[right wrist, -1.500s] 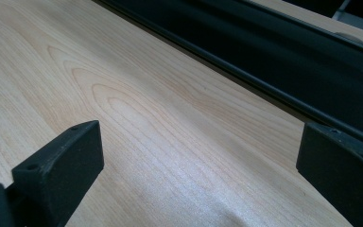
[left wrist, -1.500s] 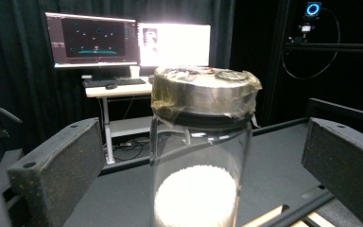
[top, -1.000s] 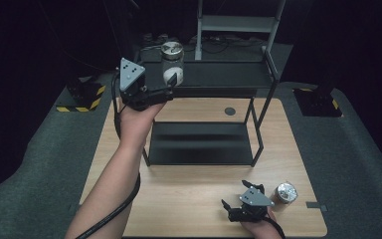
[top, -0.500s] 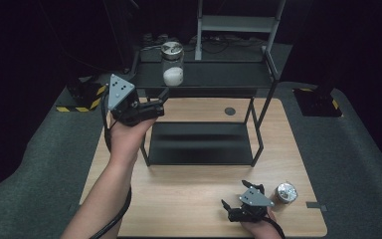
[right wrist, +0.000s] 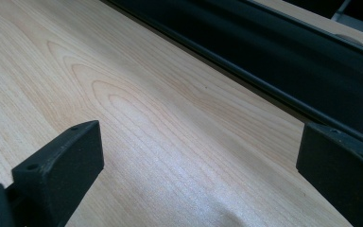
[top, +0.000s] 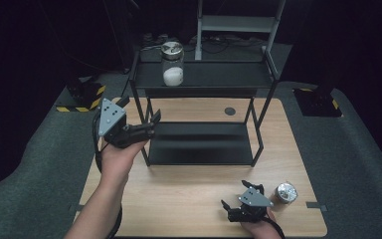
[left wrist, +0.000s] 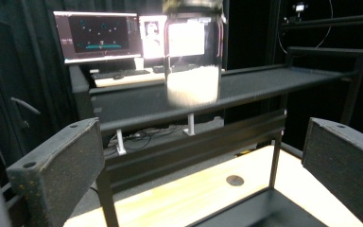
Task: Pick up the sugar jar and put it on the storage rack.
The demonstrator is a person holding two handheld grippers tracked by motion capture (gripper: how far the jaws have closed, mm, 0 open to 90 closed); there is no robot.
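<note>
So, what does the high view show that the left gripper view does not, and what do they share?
The high view alone gives the second jar on the wooden table, beside the right hand-held gripper, and the left hand-held gripper from above. The left gripper view alone gives a lit monitor behind the rack. Both show the glass jar with white contents standing on the black rack's top shelf.

Jar [top: 172,63] on top shelf [top: 219,75], open above; rack post [top: 138,102] beside left hand-held gripper [top: 142,124].
</note>
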